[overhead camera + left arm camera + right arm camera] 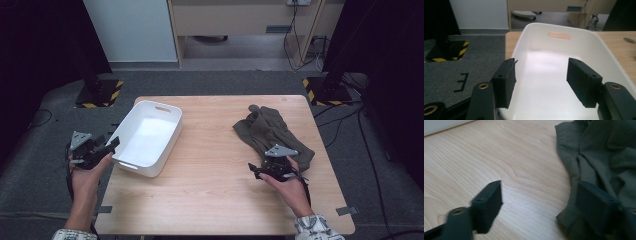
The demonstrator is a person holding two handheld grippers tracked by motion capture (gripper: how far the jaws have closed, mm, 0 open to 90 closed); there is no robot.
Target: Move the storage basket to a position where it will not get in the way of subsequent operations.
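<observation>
Grey carpet is surrounding a light wooden table (215, 175). At nine o'clock the left gripper (111, 145), jaws spread and empty, is facing the white plastic bin (172, 131). At four o'clock the right gripper (256, 169), also spread, is lying beside the crumpled olive-green cloth (265, 127), probably to pinch its edge.

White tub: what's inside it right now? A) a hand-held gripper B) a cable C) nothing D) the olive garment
C: the white tub shows a bare white floor in the high view and the left gripper view, while the olive garment lies apart on the table.
</observation>
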